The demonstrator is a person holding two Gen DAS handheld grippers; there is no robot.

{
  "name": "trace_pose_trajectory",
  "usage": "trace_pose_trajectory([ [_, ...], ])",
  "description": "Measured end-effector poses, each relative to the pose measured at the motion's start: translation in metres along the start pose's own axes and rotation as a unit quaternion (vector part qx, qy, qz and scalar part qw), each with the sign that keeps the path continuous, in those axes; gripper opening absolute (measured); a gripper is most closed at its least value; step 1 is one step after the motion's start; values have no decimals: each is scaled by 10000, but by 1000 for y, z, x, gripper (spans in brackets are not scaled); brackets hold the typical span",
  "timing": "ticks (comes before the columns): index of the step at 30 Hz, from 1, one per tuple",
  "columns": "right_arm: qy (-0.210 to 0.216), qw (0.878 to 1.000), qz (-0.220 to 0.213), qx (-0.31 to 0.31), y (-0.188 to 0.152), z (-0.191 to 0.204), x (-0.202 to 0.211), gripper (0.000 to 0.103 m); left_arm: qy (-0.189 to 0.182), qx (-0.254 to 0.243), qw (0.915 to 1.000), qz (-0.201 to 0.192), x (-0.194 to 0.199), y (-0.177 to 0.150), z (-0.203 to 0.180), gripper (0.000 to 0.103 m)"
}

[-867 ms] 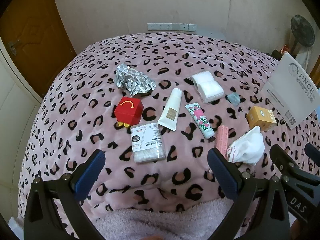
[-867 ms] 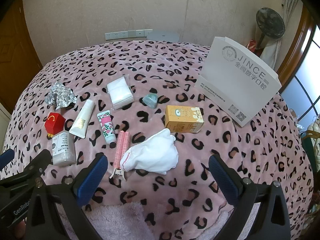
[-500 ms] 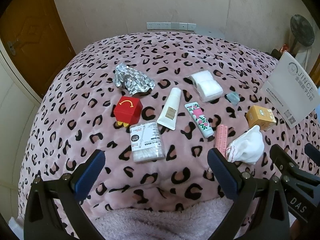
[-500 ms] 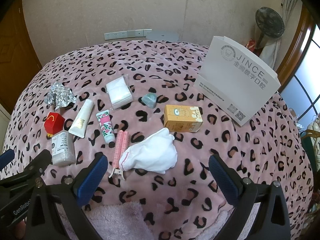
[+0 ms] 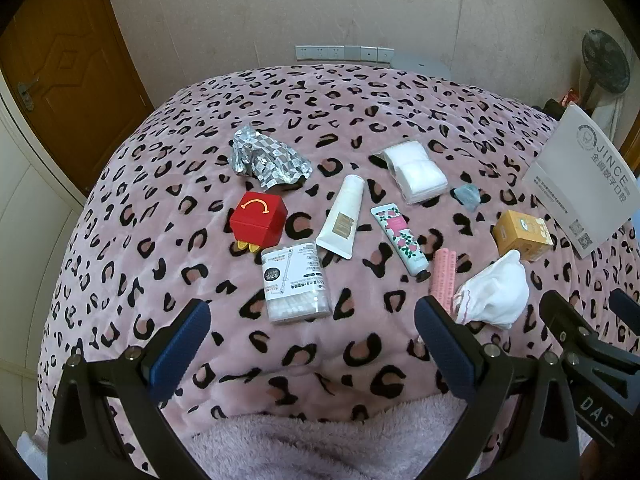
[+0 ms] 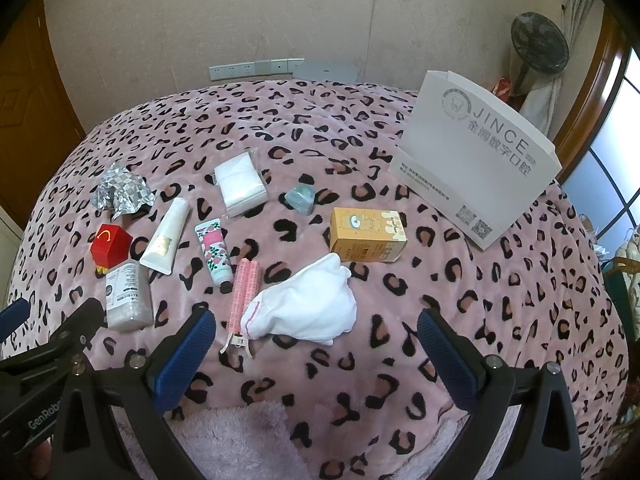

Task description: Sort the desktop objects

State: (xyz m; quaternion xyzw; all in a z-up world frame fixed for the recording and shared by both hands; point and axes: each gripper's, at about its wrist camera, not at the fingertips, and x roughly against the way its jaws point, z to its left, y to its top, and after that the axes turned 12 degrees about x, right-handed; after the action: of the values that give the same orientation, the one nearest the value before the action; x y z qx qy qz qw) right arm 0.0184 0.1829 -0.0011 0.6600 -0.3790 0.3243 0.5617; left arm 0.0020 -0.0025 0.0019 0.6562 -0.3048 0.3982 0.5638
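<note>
L tongs (image 5: 312, 320): spread wide, empty, hovering over near edge of the leopard blanket (image 5: 360, 92); cotton-swab box (image 5: 295, 282) just ahead.
R tongs (image 6: 316, 334): spread wide, empty; white cloth (image 6: 308, 306) lies right between the tips' line of sight.
Items: all loose on blanket, none sorted yet. Foil wrapper (image 5: 268, 158), red box (image 5: 259, 220), white tube (image 5: 342, 216), floral tube (image 5: 400, 238), pink roller (image 5: 443, 278), cotton pads (image 5: 416, 170), teal lump (image 5: 467, 197), orange box (image 6: 367, 234).
Bag: white paper bag (image 6: 476, 160) upright at far R, prob. the drop spot (a guess).
Risk 1: roller touches cloth, so grabbing cloth may drag roller along.
Risk 2: soft plush surface; tips could snag pile or push tubes down.
Risk 3: both tongs close together; could bump reaching for the middle.
</note>
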Motion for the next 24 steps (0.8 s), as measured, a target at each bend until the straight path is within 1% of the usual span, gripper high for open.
trace_pose_trajectory([
  [24, -6, 10000, -20, -35, -3, -1, 4, 103, 30, 10, 10000, -46, 1, -7, -3, 103],
])
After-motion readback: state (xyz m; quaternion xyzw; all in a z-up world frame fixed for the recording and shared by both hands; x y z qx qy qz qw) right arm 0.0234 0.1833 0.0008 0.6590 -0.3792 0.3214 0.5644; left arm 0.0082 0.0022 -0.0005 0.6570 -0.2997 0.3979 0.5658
